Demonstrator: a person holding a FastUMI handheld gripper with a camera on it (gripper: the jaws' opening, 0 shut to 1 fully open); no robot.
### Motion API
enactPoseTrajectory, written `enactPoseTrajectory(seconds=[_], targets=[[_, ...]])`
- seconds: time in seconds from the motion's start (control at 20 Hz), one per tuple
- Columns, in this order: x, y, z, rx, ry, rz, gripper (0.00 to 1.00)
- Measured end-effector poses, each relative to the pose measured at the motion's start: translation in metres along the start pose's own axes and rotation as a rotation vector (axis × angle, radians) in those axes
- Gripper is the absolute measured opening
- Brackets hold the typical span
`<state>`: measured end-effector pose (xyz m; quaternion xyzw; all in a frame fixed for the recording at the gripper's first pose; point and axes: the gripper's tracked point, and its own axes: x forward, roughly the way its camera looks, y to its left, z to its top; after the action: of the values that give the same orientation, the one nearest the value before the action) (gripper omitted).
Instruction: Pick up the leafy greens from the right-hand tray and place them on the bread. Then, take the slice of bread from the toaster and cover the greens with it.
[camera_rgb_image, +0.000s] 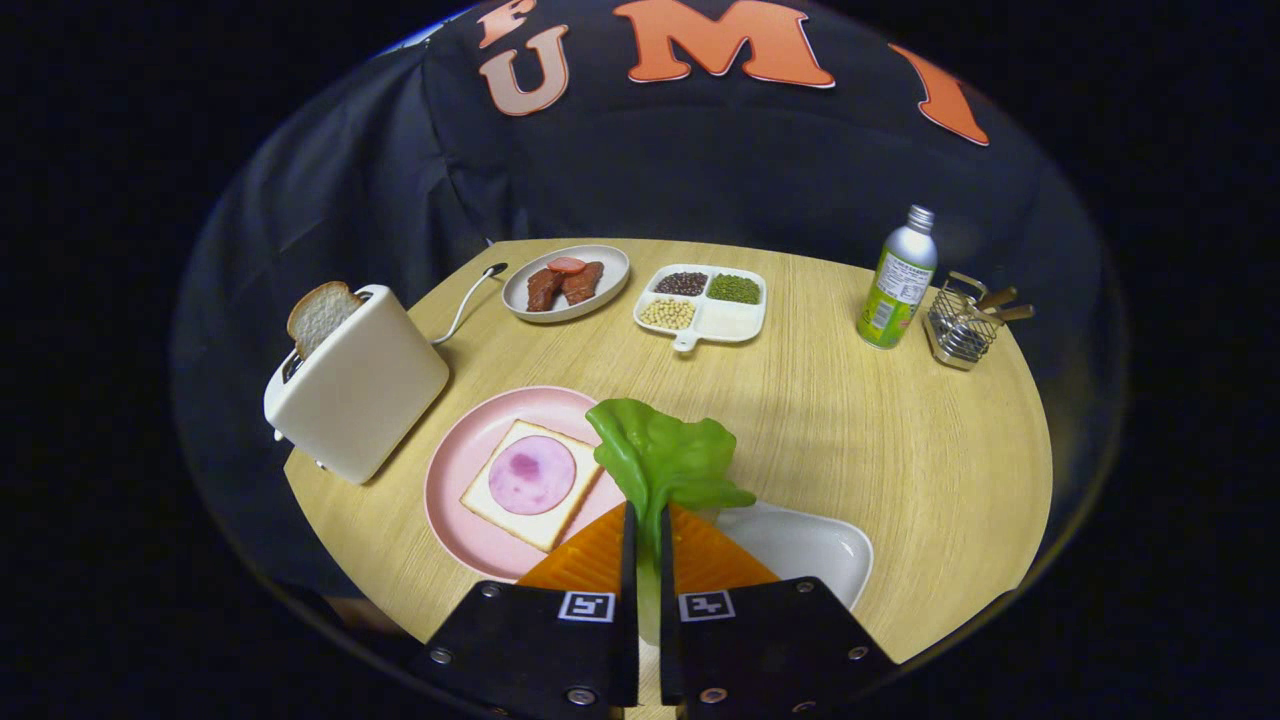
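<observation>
The tongs (648, 520) are closed on the pale stem of the leafy greens (665, 455), both fingers pinching it, with the leaf fanning out ahead of the tips. The greens are lifted clear of the white tray (810, 545) at near right and hang just right of the pink plate (470, 455), where the bread (495, 510) lies topped with a round of ham (532, 474).

The grip is on a thin stem only, so the leaf could swing or slip out on the way left. Released too soon, it would likely land half on the plate's rim rather than squarely on the ham. The second slice (322, 315) stands in the toaster (355, 395) at far left, close to the plate; a wide sweep might knock it.
</observation>
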<state>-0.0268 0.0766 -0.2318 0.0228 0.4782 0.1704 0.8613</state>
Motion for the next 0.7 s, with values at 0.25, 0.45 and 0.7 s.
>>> enactPoseTrajectory(seconds=[0.25,0.45,0.7], targets=[[0.015,0.038,0.014,-0.038,-0.007,0.066,0.09],[0.029,0.064,0.015,-0.074,0.017,0.109,0.09],[0.046,0.091,0.014,-0.086,0.048,0.167,0.09]])
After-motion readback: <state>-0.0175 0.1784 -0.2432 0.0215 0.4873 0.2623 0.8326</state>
